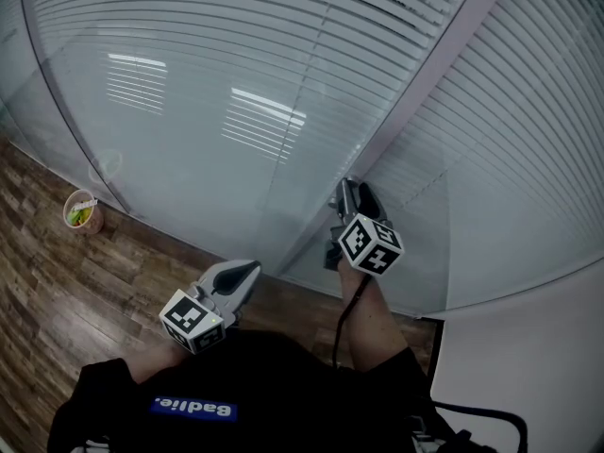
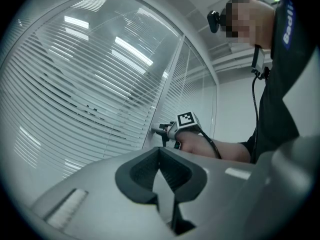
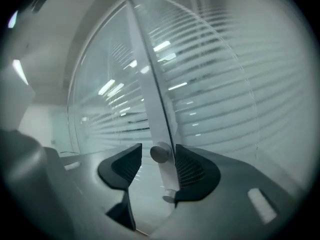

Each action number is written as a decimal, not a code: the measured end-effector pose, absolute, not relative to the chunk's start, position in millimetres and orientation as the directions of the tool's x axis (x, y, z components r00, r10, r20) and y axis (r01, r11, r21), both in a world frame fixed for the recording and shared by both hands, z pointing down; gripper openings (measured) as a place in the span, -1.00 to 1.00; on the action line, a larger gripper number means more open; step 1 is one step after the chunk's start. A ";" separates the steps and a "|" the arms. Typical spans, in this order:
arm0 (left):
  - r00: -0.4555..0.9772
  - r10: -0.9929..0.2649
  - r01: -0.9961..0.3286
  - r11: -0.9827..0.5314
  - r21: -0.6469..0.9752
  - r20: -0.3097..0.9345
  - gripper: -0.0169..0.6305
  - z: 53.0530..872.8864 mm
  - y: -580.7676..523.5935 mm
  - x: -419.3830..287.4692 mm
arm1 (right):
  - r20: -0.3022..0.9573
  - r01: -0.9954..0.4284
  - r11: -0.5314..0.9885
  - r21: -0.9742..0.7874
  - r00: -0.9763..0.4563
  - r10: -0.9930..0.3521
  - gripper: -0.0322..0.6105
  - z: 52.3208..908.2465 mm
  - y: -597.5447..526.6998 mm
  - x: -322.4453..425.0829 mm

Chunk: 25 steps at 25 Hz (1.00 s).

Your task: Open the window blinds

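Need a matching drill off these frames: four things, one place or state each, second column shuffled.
Things:
1. left gripper
2. right gripper
3. cup
4. blinds

Places or states:
A. on the wood floor
B. jaws apart, either side of a knob
C. behind the glass
D. jaws together, nothing held

Pairs: 1-D, 2-B, 3-A, 4-C

The head camera looks steeply down at the white post point(image 1: 425, 102) from a little way back. The right gripper point(image 1: 351, 192) camera sits very close to the post and faces it (it fills the middle), while the left gripper point(image 1: 247, 274) camera sits further from the post and looks across at it. All three views share the post; two also show the right gripper.
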<state>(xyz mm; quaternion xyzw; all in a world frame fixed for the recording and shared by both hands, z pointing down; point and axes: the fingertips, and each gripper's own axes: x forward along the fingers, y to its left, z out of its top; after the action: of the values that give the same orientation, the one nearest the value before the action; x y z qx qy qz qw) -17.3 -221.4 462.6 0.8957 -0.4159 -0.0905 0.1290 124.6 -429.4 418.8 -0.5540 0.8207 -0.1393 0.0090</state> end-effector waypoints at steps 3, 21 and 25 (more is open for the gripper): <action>0.641 -0.766 -0.718 -0.623 0.309 -0.056 -0.95 462.3 -221.6 -16.0 | 0.161 -0.922 0.318 0.220 -0.287 -0.944 -0.23 416.3 -425.1 120.5; 0.641 -0.766 -0.713 -0.620 0.327 -0.053 -0.95 464.1 -221.5 -11.8 | 0.027 -0.301 0.065 0.951 -0.130 -0.991 -0.50 428.9 -425.8 105.7; 0.643 -0.764 -0.712 -0.620 0.328 -0.051 -0.95 463.4 -222.7 -10.6 | 0.041 -0.435 0.103 0.895 -0.149 -0.988 -0.50 424.5 -426.8 106.8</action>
<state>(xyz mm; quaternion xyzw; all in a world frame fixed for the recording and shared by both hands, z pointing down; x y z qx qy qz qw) -10.6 -222.7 463.4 0.8953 -0.4123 -0.0931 0.1406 106.8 -426.8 424.5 -0.5462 0.6512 0.3877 -0.3569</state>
